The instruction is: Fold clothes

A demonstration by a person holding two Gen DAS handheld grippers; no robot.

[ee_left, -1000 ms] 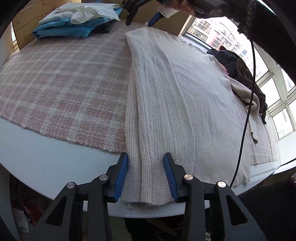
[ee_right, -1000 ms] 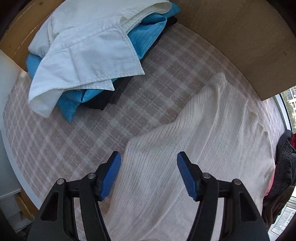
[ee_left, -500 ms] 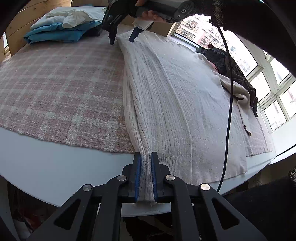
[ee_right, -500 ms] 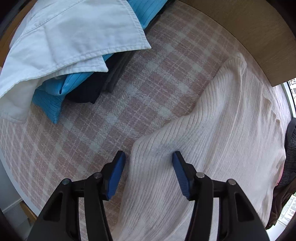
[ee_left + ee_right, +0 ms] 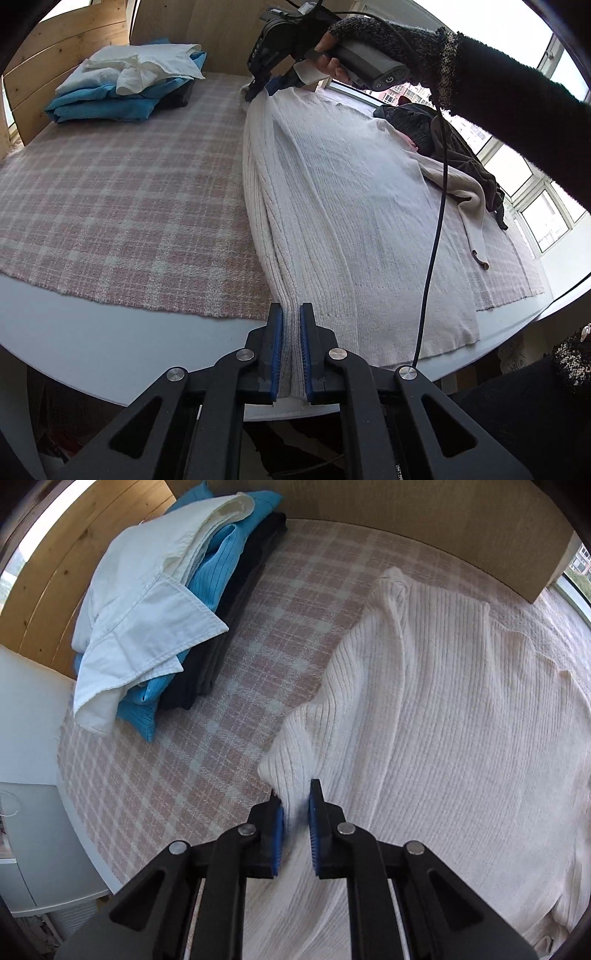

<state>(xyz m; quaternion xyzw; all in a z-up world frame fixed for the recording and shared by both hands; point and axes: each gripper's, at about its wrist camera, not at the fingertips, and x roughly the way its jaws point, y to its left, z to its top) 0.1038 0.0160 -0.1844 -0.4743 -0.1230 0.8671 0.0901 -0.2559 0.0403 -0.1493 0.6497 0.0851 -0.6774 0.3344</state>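
Left gripper (image 5: 291, 350) stays pinched on the near hem of the cream ribbed sweater (image 5: 351, 192); the right gripper (image 5: 295, 827), open a second ago, has now closed on its far edge. With both ends of one long side held, that side looks ready to be carried across the garment spread on the plaid-covered worktop (image 5: 110, 206), beside the folded stack (image 5: 162, 602).

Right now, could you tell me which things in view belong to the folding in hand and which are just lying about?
In the job:
- cream ribbed sweater
- left hand-held gripper, shut on its near edge
- right hand-held gripper, shut on its far corner

Lying about:
- stack of white, blue and dark clothes
- dark clothes heap by the window
- plaid cloth
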